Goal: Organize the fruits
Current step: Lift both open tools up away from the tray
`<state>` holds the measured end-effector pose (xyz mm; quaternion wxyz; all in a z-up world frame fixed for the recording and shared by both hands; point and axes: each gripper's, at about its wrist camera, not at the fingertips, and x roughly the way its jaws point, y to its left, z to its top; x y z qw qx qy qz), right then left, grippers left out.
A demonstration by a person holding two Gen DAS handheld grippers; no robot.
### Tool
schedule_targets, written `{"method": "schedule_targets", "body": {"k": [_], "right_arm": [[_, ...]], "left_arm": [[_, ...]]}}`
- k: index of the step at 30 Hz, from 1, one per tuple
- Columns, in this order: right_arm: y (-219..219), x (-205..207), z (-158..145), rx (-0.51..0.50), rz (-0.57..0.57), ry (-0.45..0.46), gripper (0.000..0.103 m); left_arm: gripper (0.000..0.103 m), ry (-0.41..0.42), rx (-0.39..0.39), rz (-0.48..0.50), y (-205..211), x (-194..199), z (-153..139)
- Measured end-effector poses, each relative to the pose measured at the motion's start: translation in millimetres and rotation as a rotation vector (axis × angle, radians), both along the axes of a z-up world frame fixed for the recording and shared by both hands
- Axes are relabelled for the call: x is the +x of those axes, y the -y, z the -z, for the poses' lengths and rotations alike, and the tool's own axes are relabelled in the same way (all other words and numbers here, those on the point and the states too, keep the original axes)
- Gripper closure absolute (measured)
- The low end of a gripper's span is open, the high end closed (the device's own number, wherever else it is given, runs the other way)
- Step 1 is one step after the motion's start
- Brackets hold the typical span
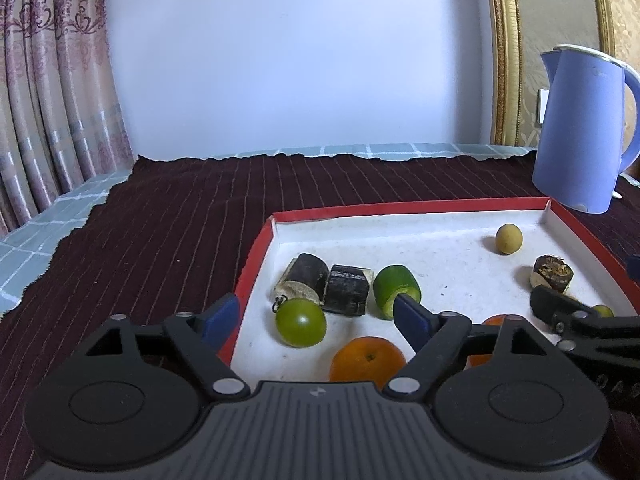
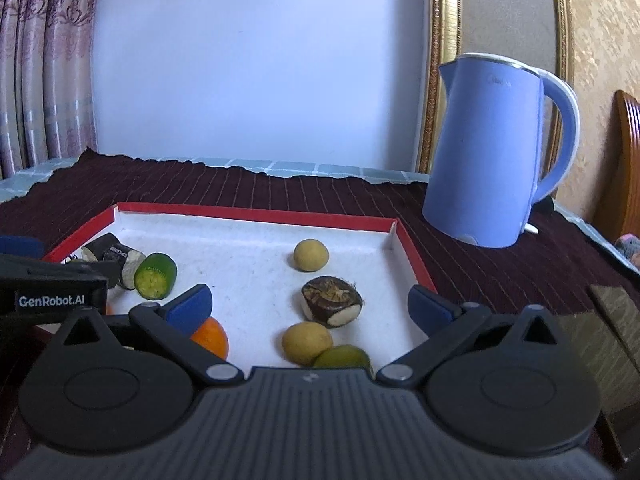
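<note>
Both grippers, left gripper (image 1: 316, 316) and right gripper (image 2: 310, 306), hover spread and empty over the red-rimmed tray (image 2: 256, 213), seemingly sizing up fruit.

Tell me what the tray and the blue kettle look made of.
Tray: likely cardboard, with a matte red outside, white inside, folded corners and thin flat walls. Blue kettle: probably moulded plastic, smooth and satin, with soft highlights, a one-piece handle and a thin pale, possibly metal, rim.
</note>
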<state>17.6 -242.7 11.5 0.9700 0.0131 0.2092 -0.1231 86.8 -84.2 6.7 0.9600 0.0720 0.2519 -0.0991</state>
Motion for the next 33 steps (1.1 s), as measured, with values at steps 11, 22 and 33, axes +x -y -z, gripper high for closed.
{"method": "schedule_targets", "body": {"k": [11, 22, 33], "right_arm": [[0, -8, 2, 0.018, 0.003, 0.004, 0.000], [-4, -13, 5, 0.016, -0.008, -0.001, 0.000], [-5, -21, 7, 0.027, -0.006, 0.002, 0.000]], "left_arm": [[0.019, -0.006, -0.003, 0.000, -6, -5, 2], [0.018, -0.011, -0.019, 0.004, -15, -15, 4], [0.016, 0.004, -0.023, 0.040, -19, -29, 6]]}}
